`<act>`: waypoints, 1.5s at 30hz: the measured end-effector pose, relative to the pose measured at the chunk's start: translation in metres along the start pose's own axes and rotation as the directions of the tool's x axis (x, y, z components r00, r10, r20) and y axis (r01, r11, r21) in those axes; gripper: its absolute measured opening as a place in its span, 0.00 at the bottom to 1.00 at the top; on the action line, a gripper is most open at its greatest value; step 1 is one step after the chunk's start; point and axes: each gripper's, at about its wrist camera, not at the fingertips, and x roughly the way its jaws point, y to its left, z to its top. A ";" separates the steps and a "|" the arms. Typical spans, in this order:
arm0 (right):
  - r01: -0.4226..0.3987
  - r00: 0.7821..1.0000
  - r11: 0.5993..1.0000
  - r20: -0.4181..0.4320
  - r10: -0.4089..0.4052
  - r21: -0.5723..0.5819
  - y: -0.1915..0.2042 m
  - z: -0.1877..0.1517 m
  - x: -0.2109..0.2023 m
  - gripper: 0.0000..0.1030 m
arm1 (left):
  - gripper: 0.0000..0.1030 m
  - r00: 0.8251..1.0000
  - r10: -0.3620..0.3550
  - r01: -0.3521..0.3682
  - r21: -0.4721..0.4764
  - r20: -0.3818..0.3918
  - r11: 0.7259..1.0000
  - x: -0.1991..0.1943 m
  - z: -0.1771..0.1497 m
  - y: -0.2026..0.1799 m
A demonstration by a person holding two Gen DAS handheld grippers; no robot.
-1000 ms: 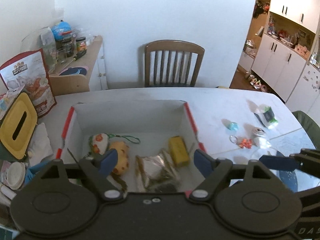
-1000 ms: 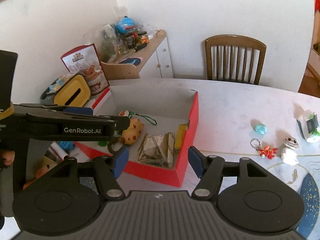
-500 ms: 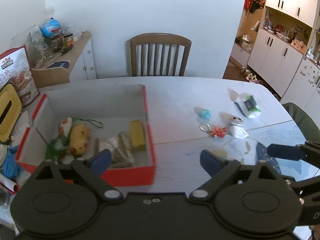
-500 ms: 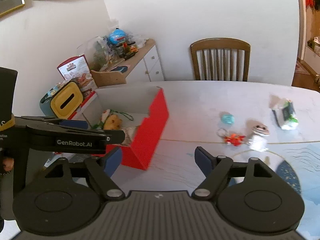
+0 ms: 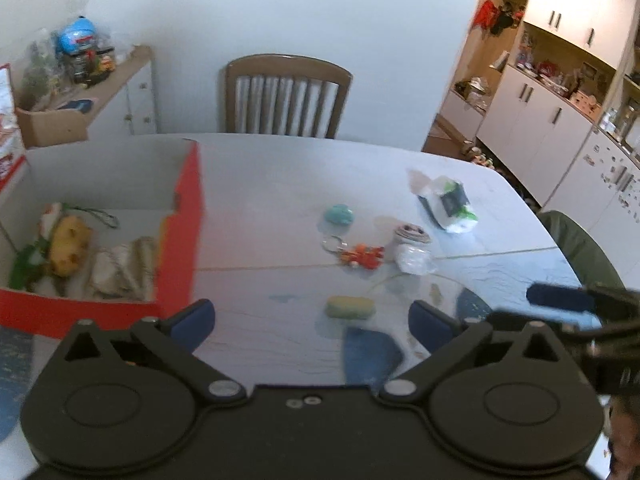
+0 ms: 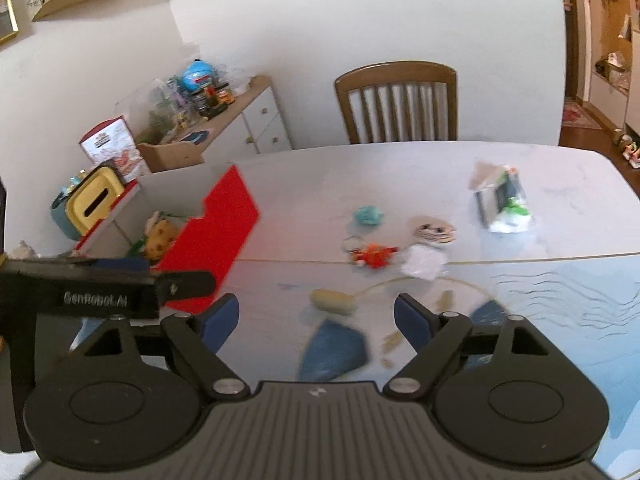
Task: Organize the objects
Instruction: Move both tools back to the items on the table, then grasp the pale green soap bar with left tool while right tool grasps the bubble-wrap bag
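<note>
Both my sets of jaws are spreading wider and neither has anything between the pads. The left gripper (image 5: 312, 318) hangs above the bare desk (image 5: 260, 200), and so does the right gripper (image 6: 316, 316), angled down toward the surface.

The nearest loose thing, I judge, is my next pick: the small yellow-green oblong piece (image 5: 351, 307), lying flat on the desk just ahead of my left pads and a little right of their centre. From the right gripper the same piece (image 6: 333, 301) sits just ahead, left of centre. Its long axis runs roughly side to side across both views, so neither end points at me. To take it well I would come down with the jaws straddling the short width, pads on its long flanks, and close gently; it looks soft and rounded, though blur keeps me from saying more.

Farther out lie the orange keyring charm (image 5: 358, 255), the teal lump (image 5: 339, 214), a small clear jar with a patterned lid (image 5: 412, 248) and a white-and-green packet (image 5: 448, 204), all apart from one another.

The red box (image 5: 188, 248) stands to the left, already holding a yellow plush (image 5: 68, 244) and a silvery pouch (image 5: 120, 268). Whichever jaws lift must clear its red wall before releasing.
</note>
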 end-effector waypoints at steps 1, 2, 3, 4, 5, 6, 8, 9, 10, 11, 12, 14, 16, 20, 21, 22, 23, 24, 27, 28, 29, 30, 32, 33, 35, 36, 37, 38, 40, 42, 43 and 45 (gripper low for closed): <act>0.011 1.000 1.000 0.001 -0.012 0.004 -0.008 0.002 0.001 0.83 | 1.00 1.000 -0.011 0.011 0.010 0.003 1.000 0.005 -0.002 -0.005; 0.021 1.000 1.000 0.002 -0.021 0.004 -0.014 0.003 0.002 0.83 | 1.00 1.000 -0.007 0.007 0.017 0.000 1.000 0.010 -0.004 -0.010; 0.029 1.000 1.000 0.002 -0.029 0.007 -0.019 0.005 0.004 0.83 | 1.00 1.000 0.002 -0.002 0.017 -0.005 1.000 0.014 -0.005 -0.014; 0.039 0.999 0.999 0.000 -0.039 0.011 -0.025 0.006 0.006 0.83 | 1.00 1.000 0.005 -0.005 0.013 -0.012 1.000 0.019 -0.006 -0.018; 0.049 0.999 0.999 -0.005 -0.049 0.017 -0.031 0.006 0.009 0.83 | 1.00 1.000 0.002 -0.002 0.008 -0.018 1.000 0.023 -0.006 -0.021; 0.056 0.998 0.998 -0.010 -0.055 0.022 -0.037 0.008 0.013 0.83 | 1.00 1.000 0.000 0.000 0.004 -0.021 1.000 0.028 -0.007 -0.024; 0.059 0.998 0.998 -0.013 -0.059 0.029 -0.046 0.011 0.020 0.83 | 1.00 0.999 0.019 -0.019 0.020 -0.027 1.000 0.036 -0.009 -0.032; 0.064 0.998 0.998 -0.013 -0.064 0.025 -0.049 0.012 0.024 0.83 | 1.00 0.999 0.040 -0.038 0.036 -0.030 0.999 0.041 -0.010 -0.037; 0.070 0.997 0.997 -0.013 -0.070 0.021 -0.052 0.014 0.028 0.83 | 1.00 0.998 0.056 -0.055 0.043 -0.033 0.998 0.045 -0.011 -0.040; 0.072 0.997 0.997 -0.017 -0.071 0.021 -0.056 0.015 0.034 0.83 | 1.00 0.997 0.063 -0.061 0.045 -0.044 0.997 0.052 -0.012 -0.043; 0.069 0.997 0.997 -0.025 -0.069 0.025 -0.060 0.016 0.039 0.83 | 1.00 0.997 0.060 -0.058 0.045 -0.054 0.997 0.057 -0.013 -0.044; 0.069 0.997 0.997 -0.037 -0.068 0.029 -0.066 0.019 0.049 0.83 | 1.00 0.996 0.066 -0.064 0.042 -0.055 0.997 0.066 -0.016 -0.046; 0.065 0.997 0.997 -0.055 -0.063 0.035 -0.073 0.023 0.062 0.83 | 1.00 0.995 0.077 -0.075 0.040 -0.061 0.996 0.077 -0.017 -0.048; 0.073 0.995 0.997 -0.067 -0.071 0.029 -0.077 0.028 0.085 0.83 | 1.00 0.992 0.105 -0.103 0.038 -0.062 0.994 0.095 -0.020 -0.048; 0.074 0.995 0.997 -0.074 -0.071 0.034 -0.078 0.029 0.091 0.83 | 1.00 0.992 0.106 -0.104 0.037 -0.063 0.994 0.099 -0.021 -0.048; 0.080 0.994 0.996 -0.084 -0.076 0.041 -0.080 0.030 0.097 0.83 | 1.00 0.993 0.102 -0.100 0.034 -0.066 0.994 0.103 -0.021 -0.048; 0.090 0.992 0.995 -0.093 -0.085 0.052 -0.082 0.032 0.105 0.83 | 1.00 0.993 0.098 -0.097 0.029 -0.069 0.995 0.106 -0.021 -0.047; 0.101 0.991 0.993 -0.099 -0.095 0.063 -0.084 0.033 0.110 0.83 | 1.00 0.993 0.094 -0.092 0.026 -0.075 0.995 0.110 -0.022 -0.046; 0.132 0.984 0.984 -0.135 -0.116 0.119 -0.092 0.039 0.131 0.83 | 1.00 0.991 0.098 -0.095 0.039 -0.090 0.995 0.120 -0.025 -0.047; 0.132 0.983 0.982 -0.142 -0.112 0.135 -0.095 0.041 0.137 0.83 | 1.00 0.990 0.102 -0.098 0.048 -0.095 0.994 0.124 -0.025 -0.047; 0.139 0.982 0.979 -0.150 -0.117 0.148 -0.096 0.044 0.143 0.83 | 1.00 0.990 0.107 -0.102 0.057 -0.097 0.993 0.127 -0.026 -0.048; 0.148 0.980 0.977 -0.157 -0.124 0.156 -0.097 0.046 0.148 0.83 | 1.00 0.989 0.113 -0.107 0.063 -0.097 0.992 0.129 -0.026 -0.048; 0.149 0.979 0.972 -0.167 -0.119 0.182 -0.100 0.049 0.158 0.83 | 1.00 0.989 0.107 -0.100 0.068 -0.100 0.993 0.134 -0.027 -0.049; 0.146 0.979 0.971 -0.170 -0.113 0.190 -0.100 0.050 0.162 0.83 | 1.00 0.990 0.104 -0.098 0.070 -0.099 0.993 0.136 -0.026 -0.049; 0.150 0.978 0.969 -0.176 -0.116 0.196 -0.100 0.051 0.169 0.83 | 0.99 0.989 0.105 -0.098 0.075 -0.100 0.992 0.139 -0.027 -0.051; 0.153 0.977 0.969 -0.180 -0.118 0.196 -0.099 0.052 0.172 0.83 | 0.97 0.989 0.109 -0.102 0.078 -0.099 0.992 0.142 -0.027 -0.051; 0.156 0.976 0.968 -0.183 -0.120 0.195 -0.099 0.051 0.175 0.83 | 0.95 0.988 0.122 -0.114 0.083 -0.095 0.990 0.143 -0.027 -0.052; 0.160 0.975 0.968 -0.186 -0.123 0.196 -0.099 0.051 0.178 0.83 | 0.95 0.988 0.126 -0.118 0.089 -0.093 0.989 0.145 -0.027 -0.054; 0.162 0.974 0.965 -0.193 -0.123 0.205 -0.100 0.049 0.183 0.80 | 0.92 0.989 0.119 -0.111 0.097 -0.092 0.989 0.147 -0.027 -0.055; 0.162 0.971 0.963 -0.210 -0.116 0.217 -0.103 0.047 0.188 0.75 | 0.88 0.988 0.130 -0.121 0.107 -0.087 0.987 0.150 -0.028 -0.055; 0.164 0.969 0.962 -0.219 -0.116 0.219 -0.103 0.046 0.189 0.72 | 0.85 0.987 0.134 -0.123 0.111 -0.090 0.986 0.152 -0.028 -0.055; 0.167 0.966 0.960 -0.233 -0.113 0.226 -0.105 0.043 0.191 0.68 | 0.80 0.986 0.138 -0.127 0.118 -0.091 0.985 0.154 -0.028 -0.056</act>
